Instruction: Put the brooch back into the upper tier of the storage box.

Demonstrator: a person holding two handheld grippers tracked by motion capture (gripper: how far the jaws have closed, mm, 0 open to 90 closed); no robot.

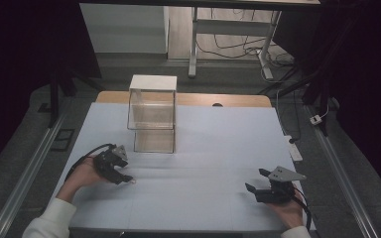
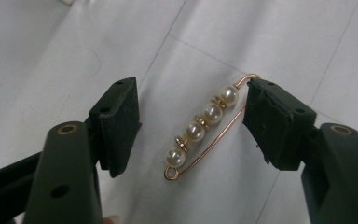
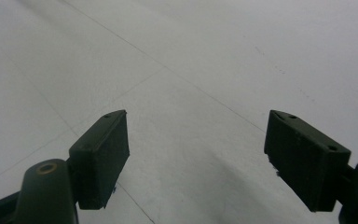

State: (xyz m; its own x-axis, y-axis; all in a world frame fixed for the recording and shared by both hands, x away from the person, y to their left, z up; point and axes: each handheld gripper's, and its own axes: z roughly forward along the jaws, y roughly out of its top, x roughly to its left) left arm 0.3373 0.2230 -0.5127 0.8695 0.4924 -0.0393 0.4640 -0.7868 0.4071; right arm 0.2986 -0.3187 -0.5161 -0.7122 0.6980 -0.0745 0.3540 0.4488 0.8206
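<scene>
We count one gold pin [image 2: 205, 140] carrying four pearls [image 2: 195, 131], two clear boxes [image 1: 152, 115] stacked one on the other on one bench [image 1: 208, 148], and two tongs, left tongs [image 1: 124, 174] and right tongs [image 1: 256, 180].

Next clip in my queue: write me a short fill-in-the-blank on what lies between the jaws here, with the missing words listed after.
1. The pin lying between the jaws of the left hand-held gripper carries ____ white pearls.
2. The wire of that pin is ____ in colour.
3. The jaws of the right hand-held gripper stand ____ above the white table cover.
4. The two clear boxes at the far side of the table are ____ one on the other.

Missing words: four; gold; open; stacked
</scene>
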